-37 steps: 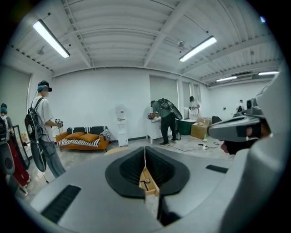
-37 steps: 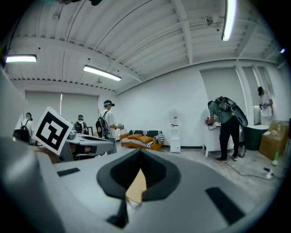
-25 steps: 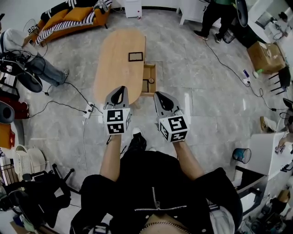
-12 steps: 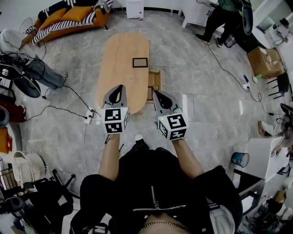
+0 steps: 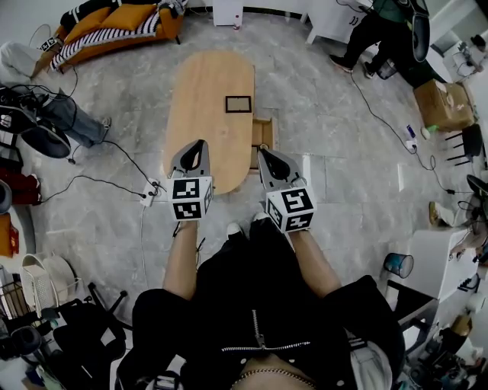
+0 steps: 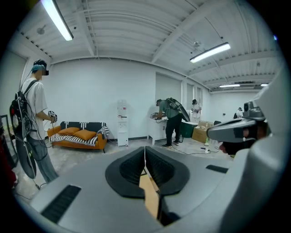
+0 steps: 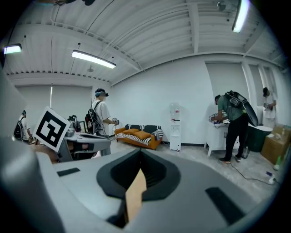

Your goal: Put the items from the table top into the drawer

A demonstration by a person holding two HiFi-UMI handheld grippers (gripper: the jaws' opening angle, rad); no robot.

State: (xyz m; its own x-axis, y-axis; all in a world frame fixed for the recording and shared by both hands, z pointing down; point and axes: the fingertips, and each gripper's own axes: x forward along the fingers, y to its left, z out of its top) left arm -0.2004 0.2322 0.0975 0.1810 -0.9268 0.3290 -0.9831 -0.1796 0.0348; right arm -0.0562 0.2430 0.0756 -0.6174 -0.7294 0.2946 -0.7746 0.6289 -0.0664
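Observation:
A black-framed flat rectangular item (image 5: 238, 103) lies on the oval wooden table (image 5: 206, 91), near its right edge. Just below it, on the table's right side, a wooden drawer (image 5: 261, 132) stands pulled out. My left gripper (image 5: 200, 143) is shut and empty, its tip over the table's near end. My right gripper (image 5: 264, 152) is also shut and empty, beside the table's near right edge, just short of the drawer. In the left gripper view the pads (image 6: 136, 166) meet with only the table top (image 6: 150, 198) showing below them. The right gripper view shows the same table (image 7: 134, 193).
An orange striped sofa (image 5: 114, 27) stands far left behind the table, and a white dispenser (image 5: 225, 11) at the back. A person (image 5: 381, 30) works at the top right near a cardboard box (image 5: 442, 99). Cables and a power strip (image 5: 150, 187) lie on the floor to the left.
Both grippers have moved forward together towards the table. The table and drawer now sit nearer, and the left tip has come over the table's near end. Both stay shut.

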